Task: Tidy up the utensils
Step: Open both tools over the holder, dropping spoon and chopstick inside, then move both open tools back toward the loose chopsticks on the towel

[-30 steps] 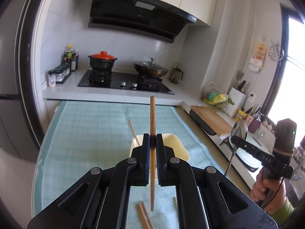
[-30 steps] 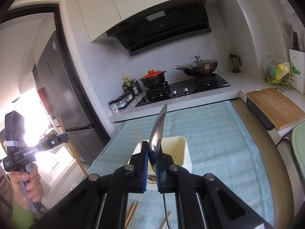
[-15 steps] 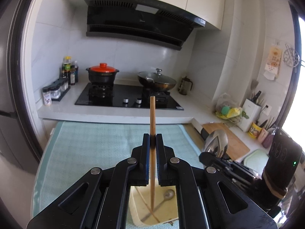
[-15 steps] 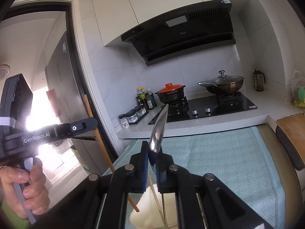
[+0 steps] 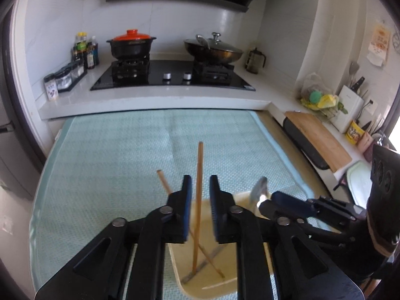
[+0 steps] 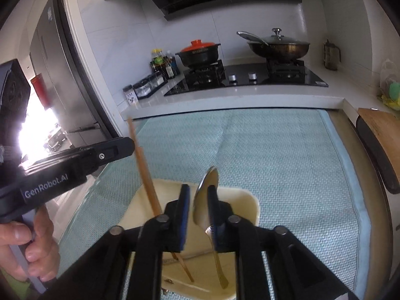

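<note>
Both grippers hang over a cream holder [image 6: 252,201] on the teal mat [image 5: 112,155]. The left gripper [image 5: 200,195], jaws parted, holds nothing: its chopstick [image 5: 198,187] stands loose inside. The right gripper [image 6: 197,207], also parted, frees the spoon [image 6: 206,195]. To finish cleanly, both should probably lift straight up without knocking either utensil.
</note>
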{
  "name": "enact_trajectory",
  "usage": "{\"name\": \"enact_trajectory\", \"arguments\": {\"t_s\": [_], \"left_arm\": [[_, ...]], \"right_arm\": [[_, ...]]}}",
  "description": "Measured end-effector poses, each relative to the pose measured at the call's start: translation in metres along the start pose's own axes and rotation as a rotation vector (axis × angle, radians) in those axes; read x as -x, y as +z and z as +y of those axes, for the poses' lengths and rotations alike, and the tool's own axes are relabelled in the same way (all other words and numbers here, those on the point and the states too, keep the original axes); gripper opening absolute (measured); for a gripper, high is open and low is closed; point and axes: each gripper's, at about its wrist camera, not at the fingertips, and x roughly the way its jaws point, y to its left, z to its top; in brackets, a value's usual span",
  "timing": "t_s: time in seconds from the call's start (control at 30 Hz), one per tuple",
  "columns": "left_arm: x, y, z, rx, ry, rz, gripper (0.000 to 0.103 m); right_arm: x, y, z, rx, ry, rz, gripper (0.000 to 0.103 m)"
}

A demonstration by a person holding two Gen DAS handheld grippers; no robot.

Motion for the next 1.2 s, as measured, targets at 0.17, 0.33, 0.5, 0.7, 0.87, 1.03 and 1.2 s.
{"name": "enact_trajectory", "arguments": {"t_s": [0.17,0.33,0.5,0.7,0.87,1.03,1.2], "left_arm": [[0.056,-0.005,0.014,0.005,0.032,-0.045,0.078],[0.144,-0.041,0.028,-0.104,0.157,-0.096,0.103],[0.200,-0.114,0.049,-0.205,0.353,-0.029,0.103],[0.225,-0.223,0.063,-0.159,0.499,0.044,0.102],[0.224,-0.294,0.068,0.068,0.379,0.028,0.102],[0.200,-0.334,0.061,0.102,0.346,0.128,0.102],[0.186,-0.346,0.066,0.148,0.277,0.118,0.102]], "right_arm": [[0.045,0.000,0.013,0.049,-0.011,-0.008,0.043],[0.116,-0.021,0.032,0.125,-0.071,-0.016,0.055],[0.172,-0.077,0.044,0.245,-0.187,0.007,0.065],[0.193,-0.173,0.039,0.211,-0.286,0.068,0.077],[0.182,-0.261,0.044,0.078,-0.288,0.115,0.077],[0.175,-0.312,0.061,0.052,-0.372,0.116,0.077],[0.174,-0.320,0.082,0.145,-0.237,0.096,0.077]]}}
